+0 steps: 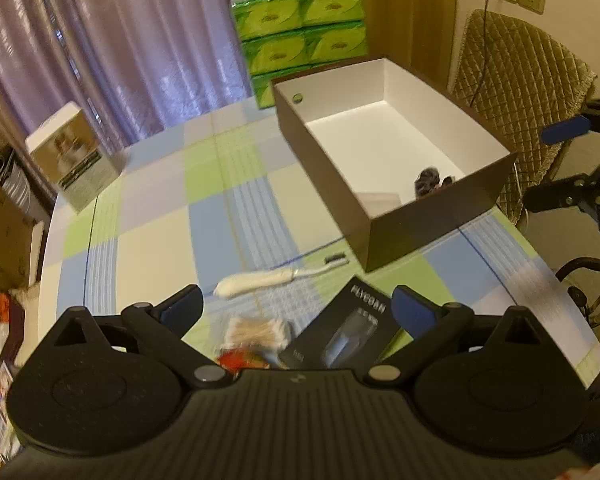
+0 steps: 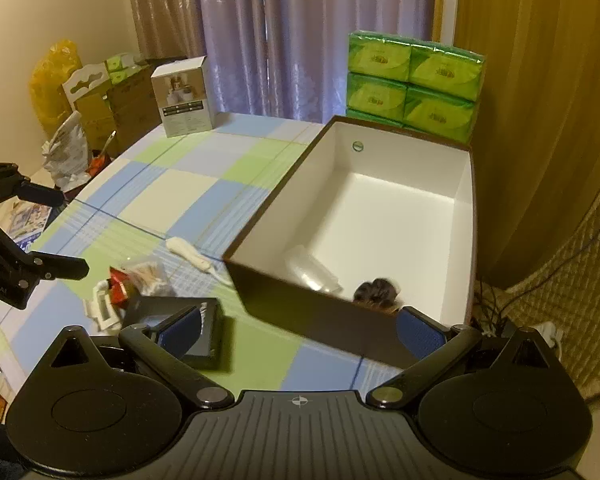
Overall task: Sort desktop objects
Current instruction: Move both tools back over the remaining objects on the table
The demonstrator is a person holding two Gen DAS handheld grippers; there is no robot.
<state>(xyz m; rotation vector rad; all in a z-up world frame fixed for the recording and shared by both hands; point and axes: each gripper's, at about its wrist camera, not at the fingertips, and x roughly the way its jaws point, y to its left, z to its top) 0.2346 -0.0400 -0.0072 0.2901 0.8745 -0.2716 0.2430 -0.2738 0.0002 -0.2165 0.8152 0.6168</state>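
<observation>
A home room: curtains, checked tablecloth, stacked tissue packs.

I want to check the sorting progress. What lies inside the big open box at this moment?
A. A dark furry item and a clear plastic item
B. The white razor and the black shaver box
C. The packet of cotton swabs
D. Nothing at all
A: the right wrist view shows a dark furry item and a clear plastic item inside the big open box.
</observation>
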